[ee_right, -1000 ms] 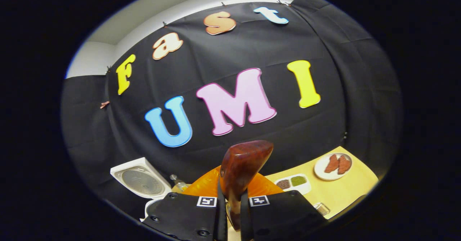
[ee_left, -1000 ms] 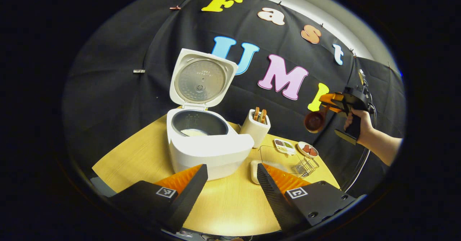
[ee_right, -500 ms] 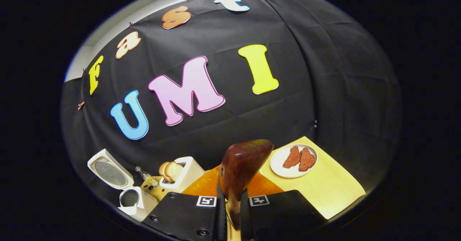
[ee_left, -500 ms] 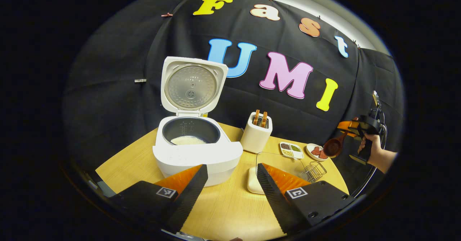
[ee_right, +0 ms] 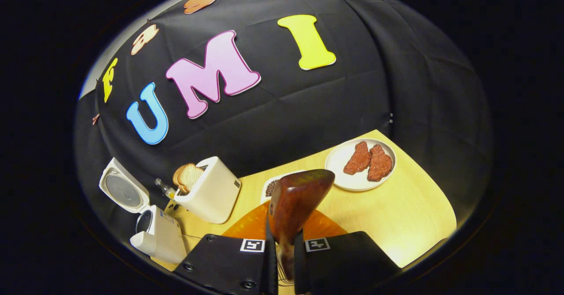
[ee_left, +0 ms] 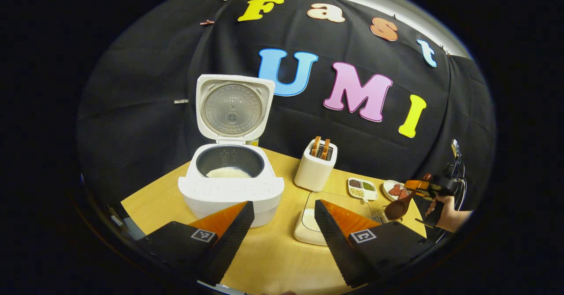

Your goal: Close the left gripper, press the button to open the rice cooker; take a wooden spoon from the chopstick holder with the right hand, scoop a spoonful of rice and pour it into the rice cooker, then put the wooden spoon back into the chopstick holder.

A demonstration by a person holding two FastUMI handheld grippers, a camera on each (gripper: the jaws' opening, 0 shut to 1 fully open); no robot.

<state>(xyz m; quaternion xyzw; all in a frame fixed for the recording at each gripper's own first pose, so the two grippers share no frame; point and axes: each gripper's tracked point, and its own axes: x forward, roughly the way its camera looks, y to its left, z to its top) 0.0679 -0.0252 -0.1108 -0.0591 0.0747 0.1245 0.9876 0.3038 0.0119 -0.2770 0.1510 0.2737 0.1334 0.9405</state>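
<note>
Open rice cooker (ee_left: pixel 230 184) holding white rice, right tongs (ee_right: pixel 284 259) pinching a wooden spoon (ee_right: pixel 294 207) – left tongs (ee_left: pixel 282 233) spread – plate (ee_right: pixel 352 181) with two meat pieces.

White rice cooker (ee_left: pixel 231 189), reddish-brown wooden spoon (ee_right: pixel 296 204), pale yellow wood-grain table (ee_right: pixel 410 215).

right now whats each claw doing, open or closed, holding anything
Left claw: open, holding nothing, above the table.
Right claw: closed on the wooden spoon.
</note>
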